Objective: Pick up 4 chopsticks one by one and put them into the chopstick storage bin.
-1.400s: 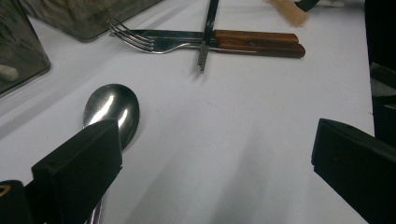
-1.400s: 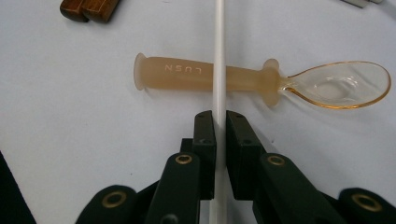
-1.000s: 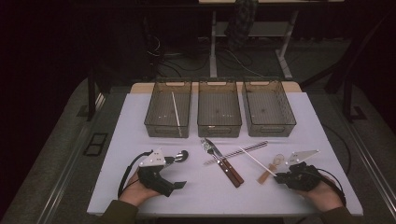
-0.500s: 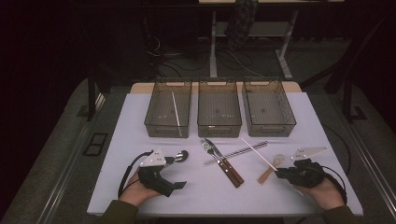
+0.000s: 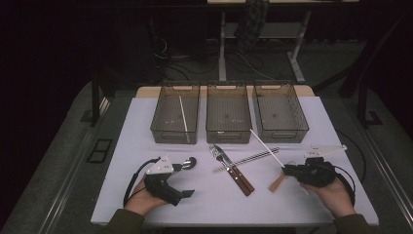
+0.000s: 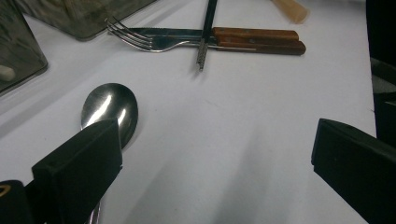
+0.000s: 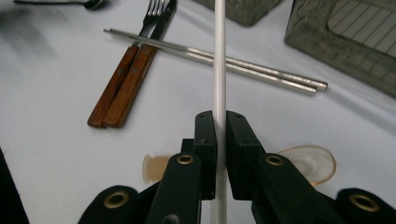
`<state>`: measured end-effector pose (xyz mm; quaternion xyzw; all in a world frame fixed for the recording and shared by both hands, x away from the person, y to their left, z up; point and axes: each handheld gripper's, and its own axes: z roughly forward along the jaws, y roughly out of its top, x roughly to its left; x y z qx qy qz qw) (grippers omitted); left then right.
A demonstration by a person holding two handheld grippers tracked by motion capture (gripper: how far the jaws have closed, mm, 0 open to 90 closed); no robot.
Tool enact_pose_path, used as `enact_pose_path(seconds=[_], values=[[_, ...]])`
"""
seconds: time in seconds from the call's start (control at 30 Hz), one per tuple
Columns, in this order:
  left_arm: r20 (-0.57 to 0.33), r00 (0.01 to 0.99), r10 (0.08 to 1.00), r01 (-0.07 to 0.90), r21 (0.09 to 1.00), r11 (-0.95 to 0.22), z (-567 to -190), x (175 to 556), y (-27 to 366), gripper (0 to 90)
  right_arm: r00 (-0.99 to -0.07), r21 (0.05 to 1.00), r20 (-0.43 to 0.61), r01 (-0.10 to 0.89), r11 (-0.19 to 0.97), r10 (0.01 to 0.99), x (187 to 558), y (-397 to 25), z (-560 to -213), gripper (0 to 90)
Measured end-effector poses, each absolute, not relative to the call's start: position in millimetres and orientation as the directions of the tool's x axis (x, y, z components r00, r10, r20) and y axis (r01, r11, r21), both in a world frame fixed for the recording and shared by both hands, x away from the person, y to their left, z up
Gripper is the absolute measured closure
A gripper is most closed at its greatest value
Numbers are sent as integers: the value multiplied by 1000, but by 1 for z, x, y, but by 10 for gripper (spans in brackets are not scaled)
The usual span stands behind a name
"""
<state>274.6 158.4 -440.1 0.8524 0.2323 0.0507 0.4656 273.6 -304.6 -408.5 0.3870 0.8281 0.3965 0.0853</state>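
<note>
White table (image 5: pixel 311 204): leftmost bin (image 5: pixel 160 127) holds one white chopstick (image 5: pixel 183 113).

Behind the left tool's (image 6: pixel 212 154) near jaw, the spoon's (image 6: pixel 109 109) handle is hidden. The white chopstick (image 7: pixel 219 70) runs off the top edge beyond the right tool (image 7: pixel 221 126). Beneath that tool, the amber spoon (image 7: pixel 313 163) is mostly covered.

**Cutlery count on the worktop**

I am counting three bins (image 5: pixel 228 113), two white chopsticks (image 5: pixel 267 149), two metal chopsticks (image 5: pixel 253 157), one fork (image 5: pixel 220 157), one knife (image 5: pixel 237 170), one metal spoon (image 5: pixel 187 163) and one wooden spoon (image 5: pixel 279 180).
</note>
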Motion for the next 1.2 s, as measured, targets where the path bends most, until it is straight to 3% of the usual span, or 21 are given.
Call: enact_pose_path(seconds=[0.33,1.2], values=[[-129,886,445,350,817,-459,-440,275,159,2,-670,791,181,535,298,720,291,-301,-395,836],[-145,884,445,357,824,-440,-440,275,160,2,-688,849,203,478,225,697,329,-245,-386,836]])
